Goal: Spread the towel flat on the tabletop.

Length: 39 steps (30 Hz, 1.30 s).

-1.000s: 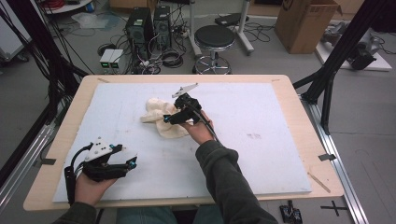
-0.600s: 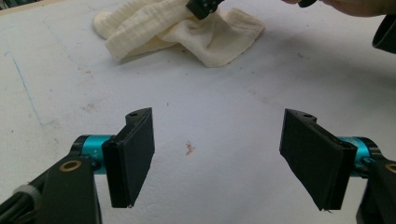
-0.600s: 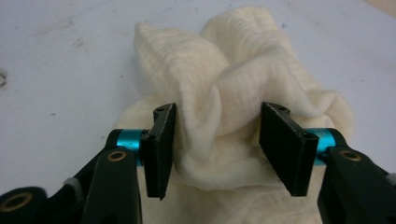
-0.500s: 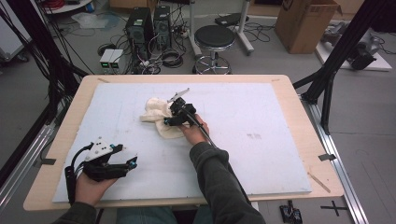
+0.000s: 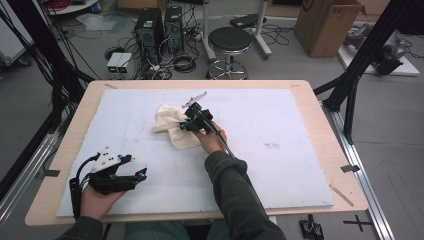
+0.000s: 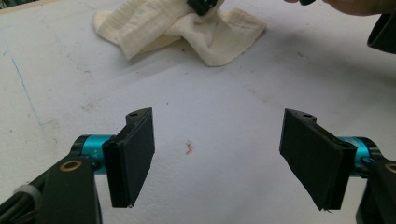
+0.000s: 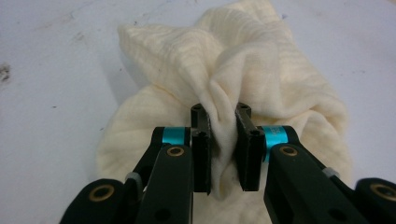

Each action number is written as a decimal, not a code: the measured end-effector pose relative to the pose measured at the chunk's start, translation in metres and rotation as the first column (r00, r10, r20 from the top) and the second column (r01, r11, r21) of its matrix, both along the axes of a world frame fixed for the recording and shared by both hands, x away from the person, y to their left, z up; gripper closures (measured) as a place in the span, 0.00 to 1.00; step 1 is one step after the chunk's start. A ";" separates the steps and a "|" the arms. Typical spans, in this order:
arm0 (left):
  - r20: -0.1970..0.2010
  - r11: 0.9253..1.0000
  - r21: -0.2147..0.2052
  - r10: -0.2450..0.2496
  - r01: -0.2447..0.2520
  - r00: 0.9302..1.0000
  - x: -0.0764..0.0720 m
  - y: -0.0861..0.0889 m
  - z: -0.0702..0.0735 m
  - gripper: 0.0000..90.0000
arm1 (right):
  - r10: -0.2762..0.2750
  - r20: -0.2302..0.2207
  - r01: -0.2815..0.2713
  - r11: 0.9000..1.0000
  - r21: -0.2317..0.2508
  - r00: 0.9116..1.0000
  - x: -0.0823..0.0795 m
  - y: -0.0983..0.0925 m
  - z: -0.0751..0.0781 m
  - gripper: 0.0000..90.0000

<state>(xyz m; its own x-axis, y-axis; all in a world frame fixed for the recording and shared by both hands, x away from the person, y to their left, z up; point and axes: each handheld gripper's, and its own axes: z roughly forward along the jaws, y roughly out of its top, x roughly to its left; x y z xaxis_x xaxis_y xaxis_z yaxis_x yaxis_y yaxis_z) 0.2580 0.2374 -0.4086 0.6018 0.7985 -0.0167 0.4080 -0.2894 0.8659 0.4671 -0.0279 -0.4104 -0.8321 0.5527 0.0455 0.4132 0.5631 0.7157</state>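
A crumpled cream cloth lies on the white mat near the table's middle. My right gripper is shut on a raised fold of that cloth, the jaws pinching the fabric between them. The cloth also appears at the top of the left gripper view. My left gripper rests near the front left corner of the mat, held in a hand. Its jaws stand wide apart over bare mat, nothing between them.
The white mat covers most of the wooden table. A small reddish mark sits on the mat between the left jaws. Beyond the far edge stand a stool, computer boxes and cables on the floor.
The right gripper has slid left along the table with the cloth fold pinched in it, bunching the cloth. The left gripper has stayed still.
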 end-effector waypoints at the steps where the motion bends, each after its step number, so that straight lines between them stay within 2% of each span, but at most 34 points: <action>1: 0.001 1.000 -0.002 0.000 0.000 1.000 0.000 0.000 0.000 0.30 | 0.000 0.000 0.000 1.000 0.000 1.000 0.000 0.000 0.000 0.88; 2: 0.001 1.000 -0.002 0.002 -0.002 1.000 0.000 0.000 0.000 0.30 | 0.002 0.006 -0.002 1.000 0.022 1.000 -0.002 -0.005 0.006 0.88; 6: -0.001 1.000 -0.001 -0.003 0.003 1.000 0.000 -0.001 0.000 0.30 | -0.001 0.014 0.000 0.998 0.059 1.000 -0.007 -0.016 0.016 0.89; 16: -0.001 1.000 0.000 -0.002 0.002 1.000 -0.001 -0.002 -0.001 0.30 | -0.004 0.035 0.001 0.995 0.099 0.999 -0.024 -0.054 0.034 0.89; 21: -0.001 1.000 0.001 -0.005 0.005 1.000 -0.001 -0.003 -0.001 0.30 | -0.012 0.042 0.008 0.995 0.098 0.999 -0.033 -0.070 0.043 0.88; 29: -0.003 1.000 0.003 -0.006 0.006 1.000 -0.001 -0.004 -0.002 0.30 | -0.014 0.059 0.010 0.997 0.075 0.998 -0.057 -0.101 0.061 0.88; 39: -0.001 1.000 -0.004 -0.002 0.002 1.000 -0.002 -0.005 -0.002 0.30 | -0.021 0.073 0.017 0.998 0.061 0.997 -0.079 -0.128 0.075 0.88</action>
<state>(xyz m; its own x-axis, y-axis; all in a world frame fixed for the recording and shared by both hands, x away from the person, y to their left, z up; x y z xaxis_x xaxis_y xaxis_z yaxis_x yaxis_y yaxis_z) 0.2557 0.2328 -0.4104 0.6037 0.7970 -0.0205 0.4083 -0.2869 0.8666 0.3882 -0.1556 -0.3357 -0.8237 0.5668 0.0182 0.3684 0.5104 0.7770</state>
